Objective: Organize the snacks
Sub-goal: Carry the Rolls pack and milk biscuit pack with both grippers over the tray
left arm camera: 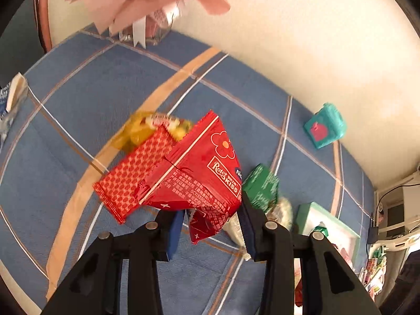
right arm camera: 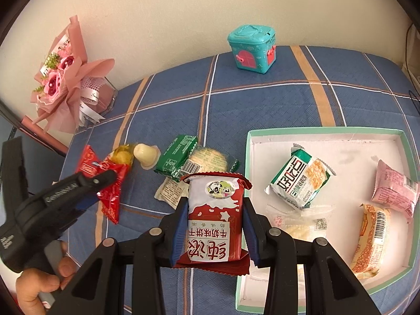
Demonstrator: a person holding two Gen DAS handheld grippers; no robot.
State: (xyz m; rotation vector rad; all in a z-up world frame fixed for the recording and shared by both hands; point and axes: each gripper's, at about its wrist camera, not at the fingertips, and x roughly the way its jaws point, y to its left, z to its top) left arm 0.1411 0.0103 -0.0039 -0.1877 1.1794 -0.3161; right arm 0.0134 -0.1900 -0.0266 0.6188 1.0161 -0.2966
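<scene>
You've got both grippers loaded: left gripper (left arm camera: 210, 225) pinching a red snack packet (left arm camera: 199, 173), right gripper (right arm camera: 215, 233) clamping a milk biscuit pack (right arm camera: 214, 220) beside the tray (right arm camera: 404, 141). Next I'd drop both in.

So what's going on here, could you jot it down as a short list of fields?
surface: blue plaid cloth
left gripper: shut on a red snack packet
right gripper: shut on a red-and-white biscuit pack
box: open, green-rimmed, several packets inside
loose snacks: green packet, jelly cup
background: teal toy house, pink bouquet
</scene>
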